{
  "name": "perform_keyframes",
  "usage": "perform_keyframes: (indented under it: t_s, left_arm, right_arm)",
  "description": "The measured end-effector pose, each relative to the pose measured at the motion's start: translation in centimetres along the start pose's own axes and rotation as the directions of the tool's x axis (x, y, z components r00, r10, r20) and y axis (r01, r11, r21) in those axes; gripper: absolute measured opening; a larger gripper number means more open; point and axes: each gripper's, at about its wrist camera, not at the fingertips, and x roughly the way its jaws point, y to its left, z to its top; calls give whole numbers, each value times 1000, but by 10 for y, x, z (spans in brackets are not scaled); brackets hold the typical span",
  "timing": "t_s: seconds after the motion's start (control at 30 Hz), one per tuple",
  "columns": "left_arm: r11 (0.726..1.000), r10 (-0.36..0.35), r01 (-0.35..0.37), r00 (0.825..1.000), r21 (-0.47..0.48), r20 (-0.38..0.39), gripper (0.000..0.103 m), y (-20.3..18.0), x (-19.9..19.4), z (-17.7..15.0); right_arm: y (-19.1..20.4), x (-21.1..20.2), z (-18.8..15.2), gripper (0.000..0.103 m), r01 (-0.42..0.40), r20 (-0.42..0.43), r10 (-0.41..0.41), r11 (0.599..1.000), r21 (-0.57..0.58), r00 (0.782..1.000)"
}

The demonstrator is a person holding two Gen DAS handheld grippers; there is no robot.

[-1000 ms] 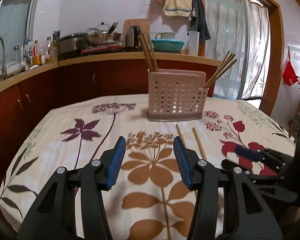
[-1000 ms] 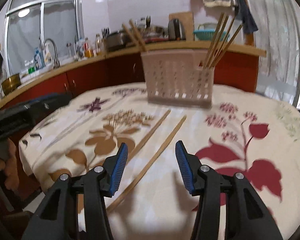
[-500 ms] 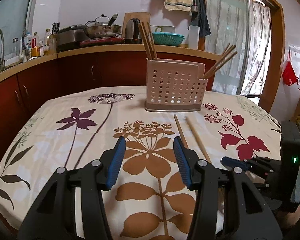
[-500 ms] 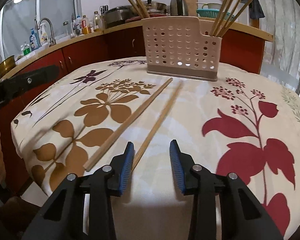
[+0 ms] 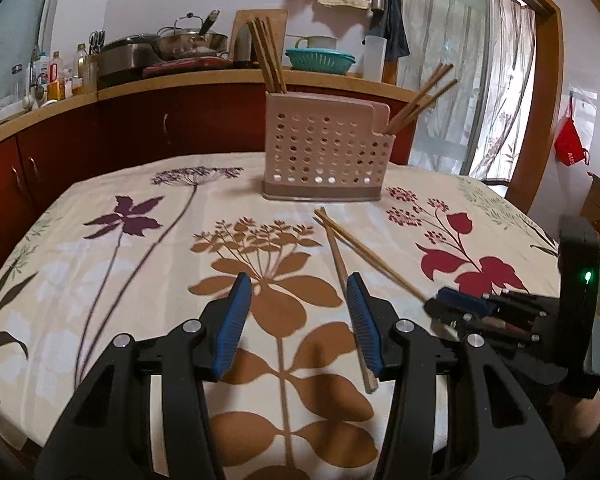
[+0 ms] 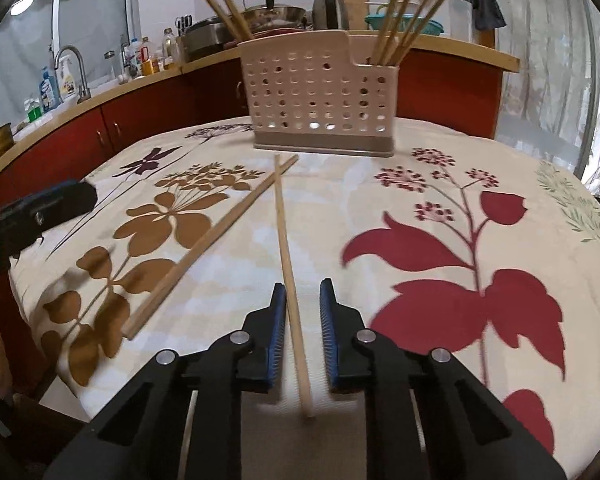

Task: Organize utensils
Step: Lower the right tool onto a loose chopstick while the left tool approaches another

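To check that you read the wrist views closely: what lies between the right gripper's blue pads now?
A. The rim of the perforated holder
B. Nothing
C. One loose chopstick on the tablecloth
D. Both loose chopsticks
C: in the right wrist view the right gripper straddles one chopstick, pads not yet touching it; the other chopstick lies outside, to its left.

Table [image 5: 100, 280] covered by cream floral tablecloth [image 6: 440, 240]: brown, purple and red plant prints. Far side, centre: perforated beige utensil holder [image 5: 326, 152] stands upright on the cloth. In front of it two loose wooden chopsticks lie on the cloth, far tips touching or crossing near the holder, near ends spread apart: left chopstick [image 6: 216, 236] over the brown print, right chopstick [image 6: 286, 256] on plain cream.
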Motion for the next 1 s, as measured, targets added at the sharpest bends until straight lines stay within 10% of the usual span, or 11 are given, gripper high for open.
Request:
perform_keyframes:
  t_s: [1.0]
  left_arm:
    - [1000,-15,17,993,15,-115,34,-33,31,-43]
  right_arm:
    - [-51,-21,-19,9,-44,71,41,998,36,997]
